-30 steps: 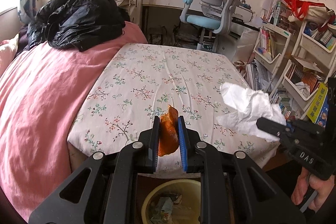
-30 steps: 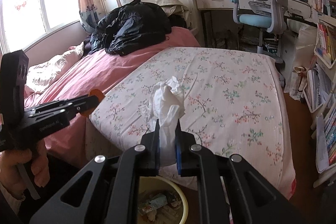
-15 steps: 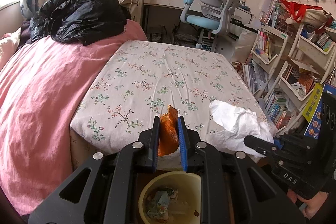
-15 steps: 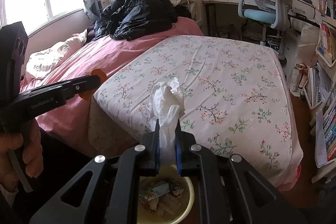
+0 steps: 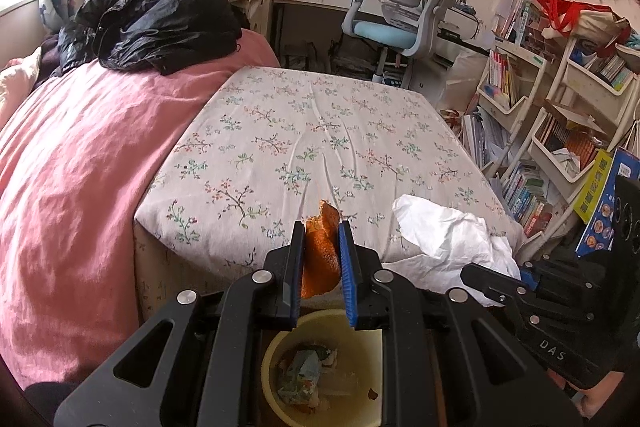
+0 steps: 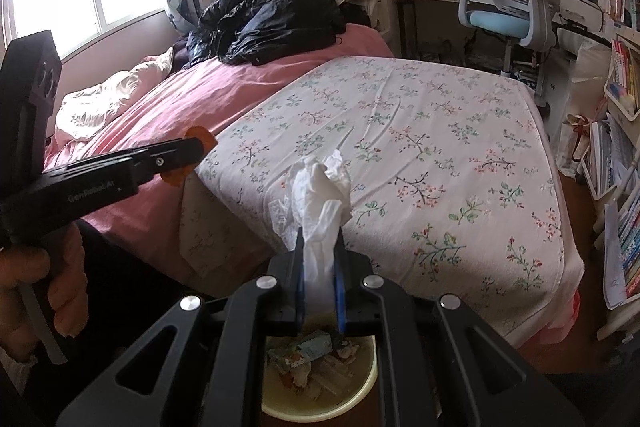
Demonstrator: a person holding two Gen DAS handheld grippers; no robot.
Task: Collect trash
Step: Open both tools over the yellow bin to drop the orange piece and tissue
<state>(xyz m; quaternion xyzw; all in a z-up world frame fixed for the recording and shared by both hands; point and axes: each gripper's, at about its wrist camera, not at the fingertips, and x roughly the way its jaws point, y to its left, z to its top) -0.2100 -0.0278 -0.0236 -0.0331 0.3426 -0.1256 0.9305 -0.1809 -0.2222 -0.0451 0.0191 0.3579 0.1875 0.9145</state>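
Note:
My left gripper [image 5: 320, 239] is shut on an orange peel [image 5: 320, 255], held above a pale yellow bin [image 5: 276, 347] that has trash in it. In the same view the white crumpled tissue [image 5: 444, 239] hangs to the right, pinched by the right gripper [image 5: 492, 283]. From the right wrist view, my right gripper [image 6: 318, 247] is shut on that tissue [image 6: 320, 187], with the bin [image 6: 360, 387] directly below. The left gripper [image 6: 200, 147] enters from the left with the peel [image 6: 200, 135] at its tip, held by a hand [image 6: 52, 287].
A mattress in a floral sheet [image 5: 320, 131] lies ahead, with a pink duvet [image 5: 72, 167] and a black jacket [image 5: 152, 15] to its left. A desk chair [image 5: 404, 11] stands behind. Bookshelves [image 5: 560, 115] line the right side.
Both grippers have drawn back from the bed and sunk slightly, so the bin shows more fully beneath them. The peel and tissue stay gripped.

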